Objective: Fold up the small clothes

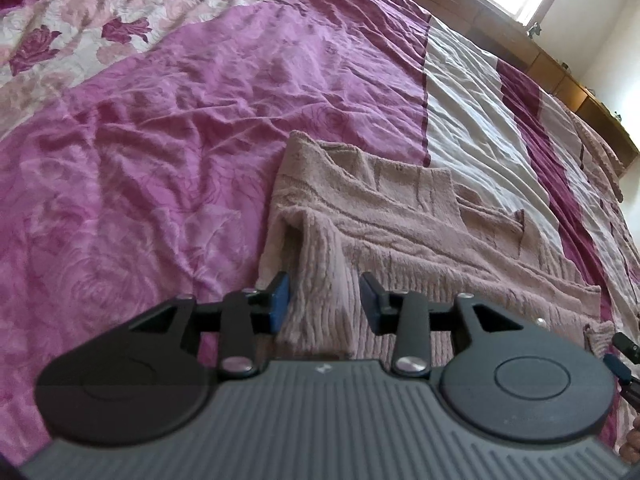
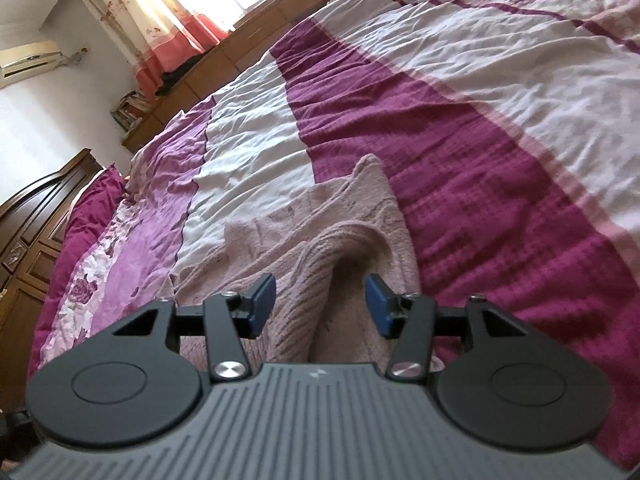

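Observation:
A pale pink fuzzy knit garment (image 1: 400, 224) lies partly folded on the bed. In the left wrist view my left gripper (image 1: 324, 300) is open, its blue pads on either side of a ribbed fold of the garment's near left edge. In the right wrist view the same garment (image 2: 320, 240) lies in front of my right gripper (image 2: 320, 304), which is open with a raised ribbed fold between its pads. The right gripper's tip shows at the far right edge of the left wrist view (image 1: 624, 356).
The bed is covered by a wrinkled quilt with pink, maroon and white panels (image 1: 180, 140) (image 2: 500, 160). A wooden cabinet ledge (image 1: 560, 76) and bright window run along the far side. A dark wooden headboard (image 2: 36, 232) stands at the left.

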Demonstrator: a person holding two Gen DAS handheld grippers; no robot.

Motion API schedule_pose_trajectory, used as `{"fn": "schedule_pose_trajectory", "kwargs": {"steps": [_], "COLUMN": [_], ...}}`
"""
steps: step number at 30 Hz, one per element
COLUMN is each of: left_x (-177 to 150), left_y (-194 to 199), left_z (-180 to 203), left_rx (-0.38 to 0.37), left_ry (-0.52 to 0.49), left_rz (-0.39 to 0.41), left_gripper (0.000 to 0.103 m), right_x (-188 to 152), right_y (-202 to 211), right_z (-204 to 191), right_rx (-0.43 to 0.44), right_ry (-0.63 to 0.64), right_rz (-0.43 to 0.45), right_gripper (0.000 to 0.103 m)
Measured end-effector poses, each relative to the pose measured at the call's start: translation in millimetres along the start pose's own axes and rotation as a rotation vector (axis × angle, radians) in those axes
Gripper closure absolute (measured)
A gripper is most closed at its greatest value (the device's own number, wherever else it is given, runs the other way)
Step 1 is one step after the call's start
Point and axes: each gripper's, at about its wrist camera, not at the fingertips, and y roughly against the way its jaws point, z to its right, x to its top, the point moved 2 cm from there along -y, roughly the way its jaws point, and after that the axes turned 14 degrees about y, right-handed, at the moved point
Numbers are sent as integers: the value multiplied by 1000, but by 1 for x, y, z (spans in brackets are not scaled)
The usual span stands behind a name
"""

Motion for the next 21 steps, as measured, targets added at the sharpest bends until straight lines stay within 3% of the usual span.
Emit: {"fn": "schedule_pose_trajectory", "kwargs": {"steps": [21], "left_x": [-20], "left_y": [23], "left_z": [-2], "left_rx": [7], "left_ry": [-11], "left_rz": [10], "left_gripper": [63], "right_x": [-14], "right_y": [33], "right_z": [-11], "right_rx": [9], "right_ry": [6], "right_rz": [4], "right_gripper": [35]}}
